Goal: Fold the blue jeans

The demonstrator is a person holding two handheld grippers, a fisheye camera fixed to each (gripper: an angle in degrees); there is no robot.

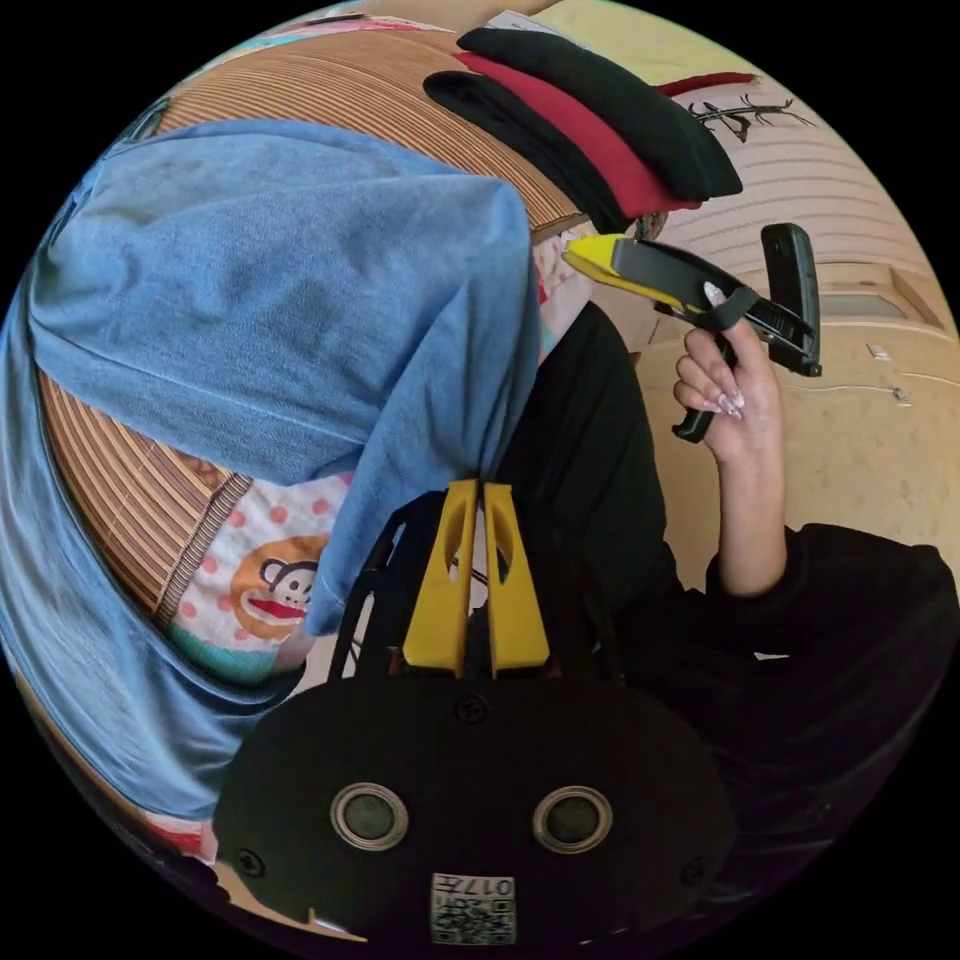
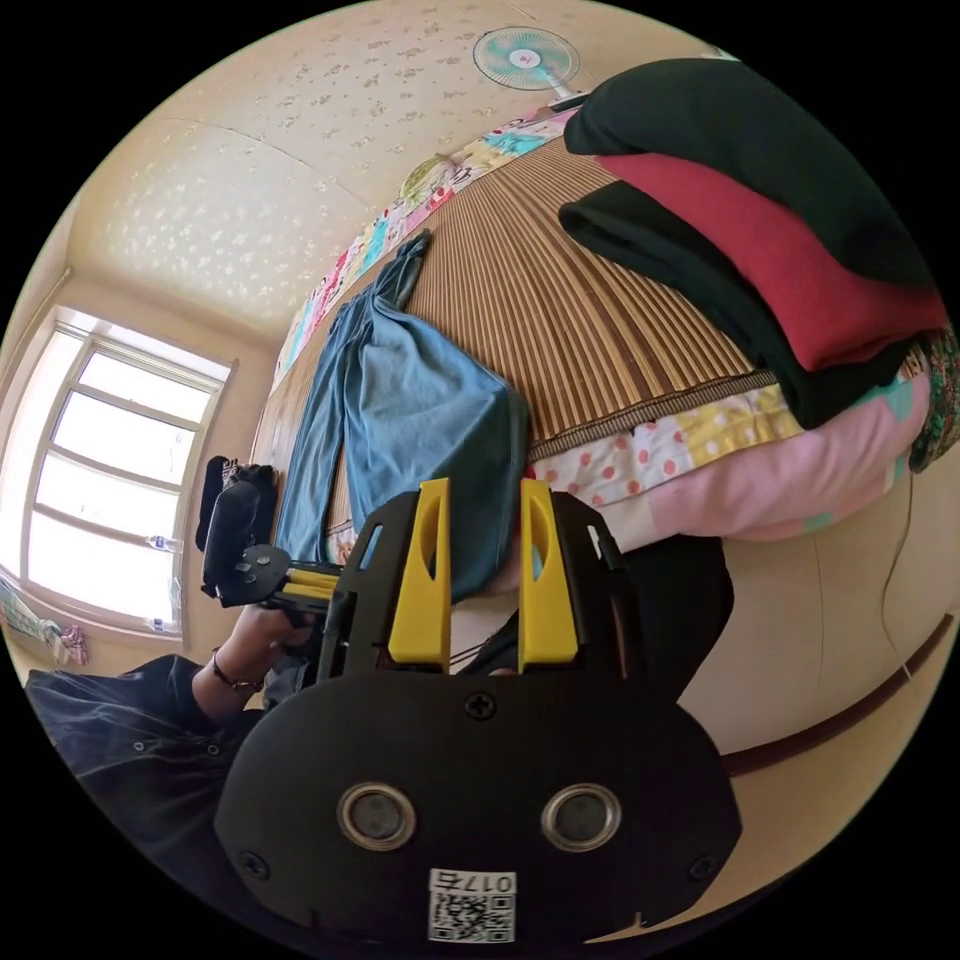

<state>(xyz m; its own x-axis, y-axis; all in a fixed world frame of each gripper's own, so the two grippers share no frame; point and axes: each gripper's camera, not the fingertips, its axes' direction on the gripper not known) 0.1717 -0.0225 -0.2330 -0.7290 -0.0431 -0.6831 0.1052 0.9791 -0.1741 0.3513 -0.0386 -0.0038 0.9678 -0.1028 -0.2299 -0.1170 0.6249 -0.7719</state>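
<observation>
The blue jeans (image 1: 270,300) lie on a bamboo mat (image 1: 350,90) on a bed, and one part is pulled off the bed's edge toward me. My left gripper (image 1: 480,488) is shut on that edge of the denim, and the cloth runs taut to its yellow tips. In the right gripper view the jeans (image 2: 420,400) stretch along the mat with a folded part hanging over the side. My right gripper (image 2: 483,490) stands open before them with nothing between its jaws. A hand holds the right gripper (image 1: 580,252) up beside the bed's edge. Another hand holds the left gripper (image 2: 300,580), half hidden, by the hanging denim.
A stack of folded black and red clothes (image 1: 600,130) (image 2: 770,230) sits on the mat near the bed's edge. Patterned bedding (image 1: 270,560) (image 2: 700,450) hangs below the mat. A person in black clothing (image 1: 800,640) stands close. A window (image 2: 100,480) and a fan (image 2: 525,55) are further off.
</observation>
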